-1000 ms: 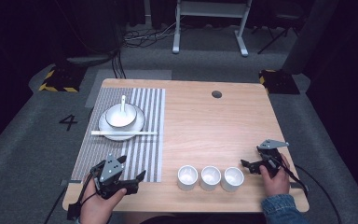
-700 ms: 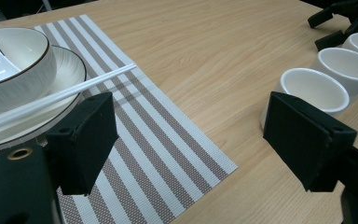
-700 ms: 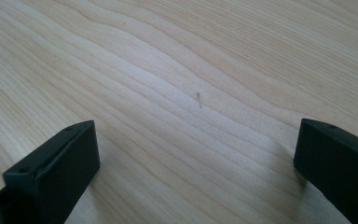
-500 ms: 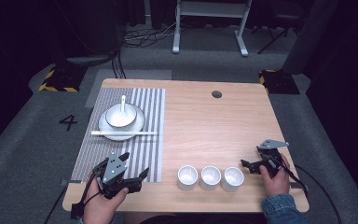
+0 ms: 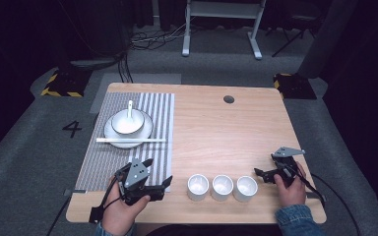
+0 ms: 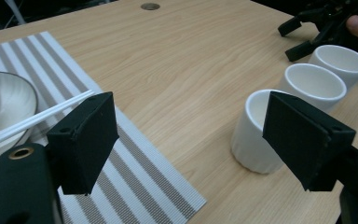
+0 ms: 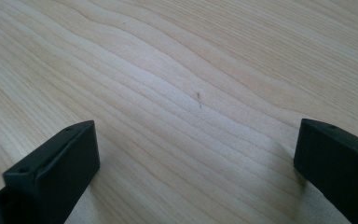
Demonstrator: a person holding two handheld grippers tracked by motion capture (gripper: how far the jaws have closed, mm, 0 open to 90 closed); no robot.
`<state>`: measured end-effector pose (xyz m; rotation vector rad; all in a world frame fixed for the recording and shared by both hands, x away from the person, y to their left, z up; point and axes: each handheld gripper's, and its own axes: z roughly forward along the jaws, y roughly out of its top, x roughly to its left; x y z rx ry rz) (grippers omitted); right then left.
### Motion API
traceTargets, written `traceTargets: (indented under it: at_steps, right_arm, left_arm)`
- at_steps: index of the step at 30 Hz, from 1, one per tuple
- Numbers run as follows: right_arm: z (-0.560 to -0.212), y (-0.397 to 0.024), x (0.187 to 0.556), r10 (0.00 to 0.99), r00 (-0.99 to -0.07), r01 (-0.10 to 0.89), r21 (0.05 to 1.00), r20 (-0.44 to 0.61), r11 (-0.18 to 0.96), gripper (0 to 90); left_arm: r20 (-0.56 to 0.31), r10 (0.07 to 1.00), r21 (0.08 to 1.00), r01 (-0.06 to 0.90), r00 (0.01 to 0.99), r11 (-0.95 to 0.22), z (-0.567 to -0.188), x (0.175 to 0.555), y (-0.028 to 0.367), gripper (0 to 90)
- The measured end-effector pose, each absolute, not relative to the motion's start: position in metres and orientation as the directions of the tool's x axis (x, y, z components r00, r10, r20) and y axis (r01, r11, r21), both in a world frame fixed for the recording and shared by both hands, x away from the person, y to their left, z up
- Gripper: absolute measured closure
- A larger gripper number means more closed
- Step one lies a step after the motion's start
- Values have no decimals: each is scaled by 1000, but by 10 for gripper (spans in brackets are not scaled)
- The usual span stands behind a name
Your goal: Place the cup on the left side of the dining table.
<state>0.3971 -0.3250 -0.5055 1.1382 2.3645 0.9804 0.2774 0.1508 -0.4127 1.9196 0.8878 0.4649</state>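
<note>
My left claw (image 5: 158, 181) has its jaws spread wide, nearest white cup (image 6: 256, 133) just ahead; right claw (image 5: 265, 170) also gaping over bare table (image 7: 182, 79).

**Clearance and obstructions**

Bare counter (image 5: 216, 137) lies open from centre to far edge. Three cups (image 5: 222, 187) stand in a row, touching or nearly so, between the left gripper (image 5: 158, 187) and right gripper (image 5: 262, 175). The plate (image 5: 112, 135), with bowl (image 5: 126, 121) and chopsticks (image 5: 130, 140), blocks the far-left mat (image 5: 160, 115).

Wooden table (image 5: 216, 137); striped placemat (image 5: 103, 162) at its left; 3 white cups (image 5: 222, 187) along the near edge.
</note>
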Motion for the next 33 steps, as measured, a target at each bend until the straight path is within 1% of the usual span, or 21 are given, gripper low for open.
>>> traceTargets:
  at_steps: [6,10,14,22,31,33]
  right_arm:
    - [-506,-325,397,783,-622,549,710,-6,441,3]
    - [-506,-325,397,783,-622,549,709,-6,442,3]
    - [-506,-325,397,783,-622,549,710,-5,441,3]
    - [-506,-325,397,783,-622,549,710,-5,441,3]
    - [-506,-325,397,783,-622,549,710,-5,441,3]
    - [-506,-325,397,783,-622,549,710,-5,441,3]
  left_arm:
    - [-54,719,873,383,693,-302,-410,279,136,193]
    - [-43,689,869,368,723,-331,-406,279,124,200]
    - [-57,652,870,358,756,-340,-405,279,111,200]
    - [-61,611,875,337,790,-348,-406,280,92,200]
    - [-70,602,877,337,795,-343,-412,282,81,204]
    - [-64,598,871,337,799,-357,-415,282,77,204]
